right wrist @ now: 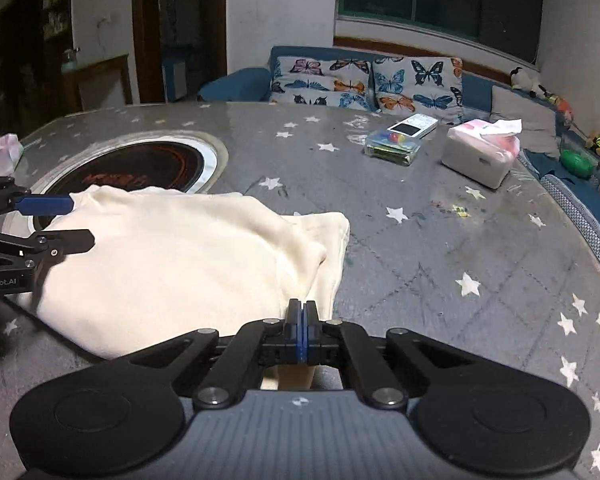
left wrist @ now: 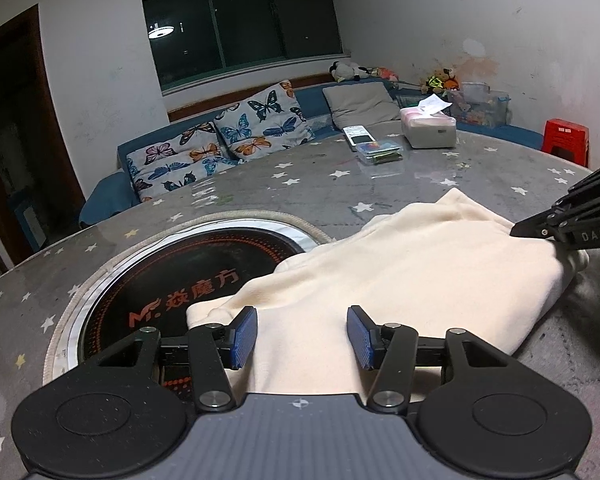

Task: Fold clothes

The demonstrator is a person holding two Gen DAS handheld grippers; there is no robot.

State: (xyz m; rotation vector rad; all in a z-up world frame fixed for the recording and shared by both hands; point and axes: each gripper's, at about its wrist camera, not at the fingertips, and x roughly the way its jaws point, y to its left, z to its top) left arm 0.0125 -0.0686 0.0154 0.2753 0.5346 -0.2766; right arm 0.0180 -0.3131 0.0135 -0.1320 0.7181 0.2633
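A cream garment (left wrist: 400, 264) lies bunched on the grey star-patterned table (left wrist: 300, 184), partly over the round black cooktop (left wrist: 172, 280). My left gripper (left wrist: 302, 332) is open, its blue pads on either side of the garment's near edge. My right gripper (right wrist: 302, 320) is shut on the cream garment (right wrist: 180, 252) at its near right edge. The right gripper shows in the left wrist view (left wrist: 540, 232) at the cloth's right side. The left gripper shows in the right wrist view (right wrist: 72, 220), open at the cloth's left end.
A tissue box (right wrist: 480, 152), a clear plastic box (right wrist: 392, 146) and a white remote (right wrist: 414, 126) sit on the far side of the table. A sofa with butterfly cushions (right wrist: 364, 80) stands behind. A red stool (left wrist: 566, 140) stands at the right.
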